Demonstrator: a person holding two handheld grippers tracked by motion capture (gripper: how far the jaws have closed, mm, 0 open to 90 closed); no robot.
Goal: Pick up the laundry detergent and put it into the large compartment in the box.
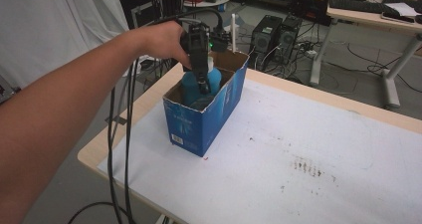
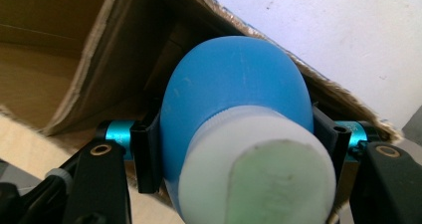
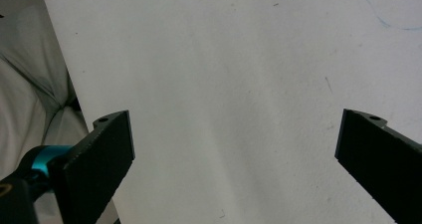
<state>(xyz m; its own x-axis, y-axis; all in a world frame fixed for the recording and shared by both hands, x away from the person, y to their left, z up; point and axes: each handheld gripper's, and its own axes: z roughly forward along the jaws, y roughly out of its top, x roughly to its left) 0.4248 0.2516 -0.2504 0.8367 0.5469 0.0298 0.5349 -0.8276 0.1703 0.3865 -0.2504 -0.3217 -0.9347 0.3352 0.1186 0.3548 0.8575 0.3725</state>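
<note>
Item: rounded blue plastic bottle with white cap [image 2: 234, 99], clamped by the left gripper [image 1: 203, 84] inside open blue cardboard box [image 1: 199, 127]; lower straight, clear of walls; right gripper [image 3: 234, 149] idle, jaws wide apart.

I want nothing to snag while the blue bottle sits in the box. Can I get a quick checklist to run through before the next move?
1. Grip: the left gripper has its jaws closed on both sides of the blue bottle: ok.
2. White cap seated on the bottle: ok.
3. Bottle inside the walls of the blue cardboard box: ok.
4. Bottle resting on the box floor: cannot tell, its base is hidden.
5. Box fully on the table: ok, though it stands near the left edge.
6. Right gripper out of the way: ok, jaws wide apart over bare white surface, nothing between them.
</note>
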